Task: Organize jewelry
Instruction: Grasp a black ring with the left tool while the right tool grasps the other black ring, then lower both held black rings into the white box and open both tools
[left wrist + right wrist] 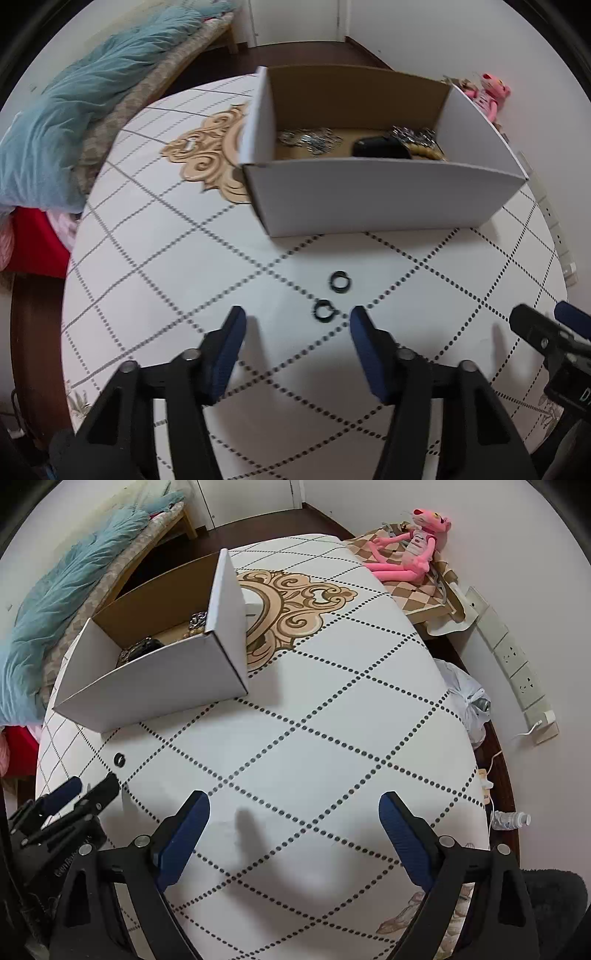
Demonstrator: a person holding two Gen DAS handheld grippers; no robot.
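Note:
Two small black rings lie on the white dotted tablecloth: the near ring (323,311) sits just ahead of my open left gripper (297,319), between its blue fingertips, and the far ring (340,281) lies a little beyond. An open white cardboard box (384,195) behind them holds silver chains (310,138), a black item (380,147) and other jewelry. My right gripper (293,805) is open and empty over bare cloth. In the right wrist view one ring (120,759) shows near the left gripper (92,792), with the box (155,686) beyond.
The round table (332,720) has a gold ornament at its centre. A pink plush toy (410,550) on a checkered bag sits at the far right edge. A bed with a teal blanket (74,110) is to the left. Wall sockets (513,657) and a plastic bag (465,698) are on the right.

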